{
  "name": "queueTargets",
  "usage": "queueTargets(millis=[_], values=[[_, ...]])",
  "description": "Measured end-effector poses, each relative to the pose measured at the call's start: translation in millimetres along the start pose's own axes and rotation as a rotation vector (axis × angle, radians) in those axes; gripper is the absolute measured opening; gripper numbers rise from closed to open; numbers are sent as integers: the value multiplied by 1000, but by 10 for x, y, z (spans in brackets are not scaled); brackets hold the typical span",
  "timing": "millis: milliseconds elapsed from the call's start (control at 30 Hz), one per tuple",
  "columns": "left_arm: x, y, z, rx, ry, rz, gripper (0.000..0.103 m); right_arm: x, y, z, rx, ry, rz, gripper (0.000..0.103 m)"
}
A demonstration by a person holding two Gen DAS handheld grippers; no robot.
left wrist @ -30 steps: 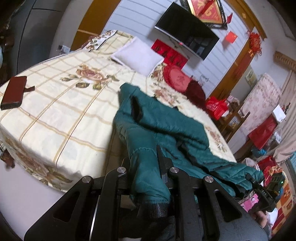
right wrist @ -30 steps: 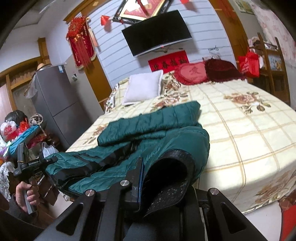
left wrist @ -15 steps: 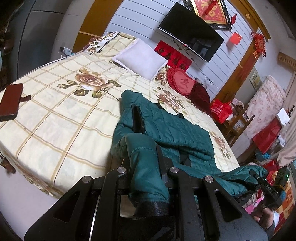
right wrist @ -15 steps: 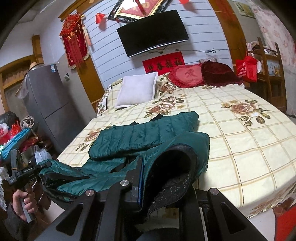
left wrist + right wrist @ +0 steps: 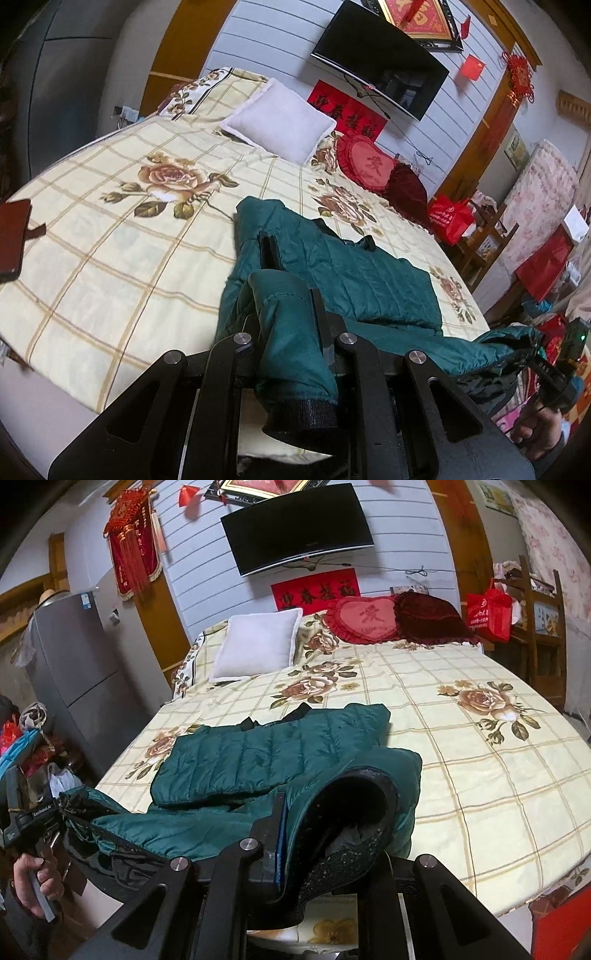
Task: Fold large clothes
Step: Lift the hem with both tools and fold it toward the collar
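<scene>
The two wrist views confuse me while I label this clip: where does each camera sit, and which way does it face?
Left wrist: on the left gripper, facing up the bed; clamps a jacket cuff; right hand at the edge.
Right wrist: on the right gripper, facing the same way; clamps the hem; left hand visible.
Shared: jacket, bed, white pillow, TV.

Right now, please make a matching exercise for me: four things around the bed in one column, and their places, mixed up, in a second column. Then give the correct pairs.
Things:
1. green jacket
2. white pillow
3. television
4. red bag

Places:
A. mounted on the wall above the head of the bed
B. on the wooden furniture beside the bed
C. lying on the bedspread, with parts clamped in both hand-held grippers
D. at the head of the bed, next to the red heart cushion

Pairs: 1-C, 2-D, 3-A, 4-B
</scene>
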State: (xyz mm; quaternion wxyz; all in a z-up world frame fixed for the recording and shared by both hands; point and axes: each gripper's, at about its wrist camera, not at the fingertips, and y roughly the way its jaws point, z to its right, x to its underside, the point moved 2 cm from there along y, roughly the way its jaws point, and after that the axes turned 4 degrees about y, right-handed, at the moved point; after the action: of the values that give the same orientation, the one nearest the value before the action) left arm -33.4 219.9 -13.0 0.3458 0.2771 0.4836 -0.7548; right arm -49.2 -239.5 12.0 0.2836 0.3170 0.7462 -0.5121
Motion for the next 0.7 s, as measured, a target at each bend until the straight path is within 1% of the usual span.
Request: queueTargets(millis=[333, 700], values=[[-147, 231, 6, -12, 16, -3, 13, -194, 240, -4, 32, -20, -20, 14], [-331, 494, 12, -23, 32, -32, 13, -371, 518, 17, 65, -19, -40, 14]])
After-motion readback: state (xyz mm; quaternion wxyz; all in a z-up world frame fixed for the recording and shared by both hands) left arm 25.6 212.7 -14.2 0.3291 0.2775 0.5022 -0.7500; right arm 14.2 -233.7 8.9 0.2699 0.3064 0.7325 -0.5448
